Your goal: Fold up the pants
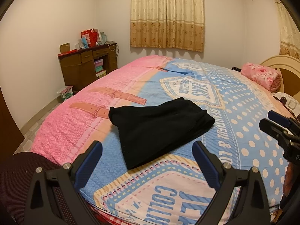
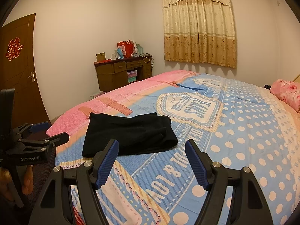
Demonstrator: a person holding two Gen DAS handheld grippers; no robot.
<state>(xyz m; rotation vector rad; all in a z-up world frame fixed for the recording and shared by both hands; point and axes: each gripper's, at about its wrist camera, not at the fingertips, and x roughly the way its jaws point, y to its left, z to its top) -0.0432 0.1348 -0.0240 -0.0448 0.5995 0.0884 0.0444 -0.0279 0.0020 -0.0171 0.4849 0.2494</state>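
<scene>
One pair of black pants (image 1: 159, 131) lies folded on my bed's blue and pink bedspread (image 1: 243, 112), just ahead of my two grippers. My left gripper (image 1: 148, 148) and right gripper (image 2: 151, 146) both hover wide and empty, angled down, touching nothing.

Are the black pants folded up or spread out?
Folded. The pants lie as one small, thick, layered rectangle on the bed, no legs stretched out.
</scene>
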